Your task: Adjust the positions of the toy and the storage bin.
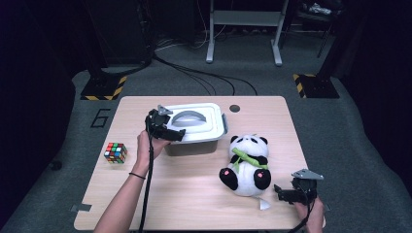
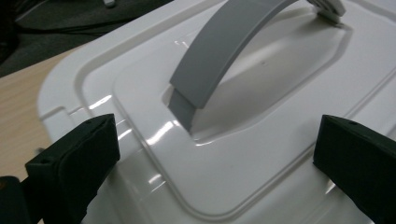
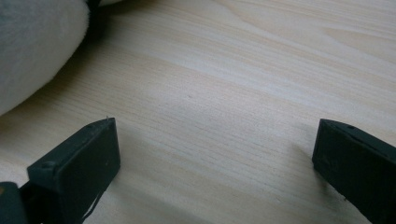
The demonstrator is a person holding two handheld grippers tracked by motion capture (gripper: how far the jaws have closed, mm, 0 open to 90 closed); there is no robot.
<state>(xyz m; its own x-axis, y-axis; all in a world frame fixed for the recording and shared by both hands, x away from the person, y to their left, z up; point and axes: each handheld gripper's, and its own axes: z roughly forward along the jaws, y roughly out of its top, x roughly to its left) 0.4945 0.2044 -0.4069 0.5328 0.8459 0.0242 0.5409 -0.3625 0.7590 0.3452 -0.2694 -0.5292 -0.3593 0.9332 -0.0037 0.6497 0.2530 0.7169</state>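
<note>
Two jaws of the left gripper (image 1: 167, 130) stand wide open and hold nothing, just above the white box (image 1: 214, 138) at the far middle of the counter (image 1: 194, 194). Its lid (image 2: 261, 154) looks hard, glossy and slippery, probably light; the grey arched handle (image 2: 224, 46) seems the best place to grasp. The right gripper (image 1: 286, 194) rests near right beside the soft panda toy (image 1: 248, 165), also wide open, empty. I read no label; only a "6" on the floor (image 1: 99, 118).
</note>
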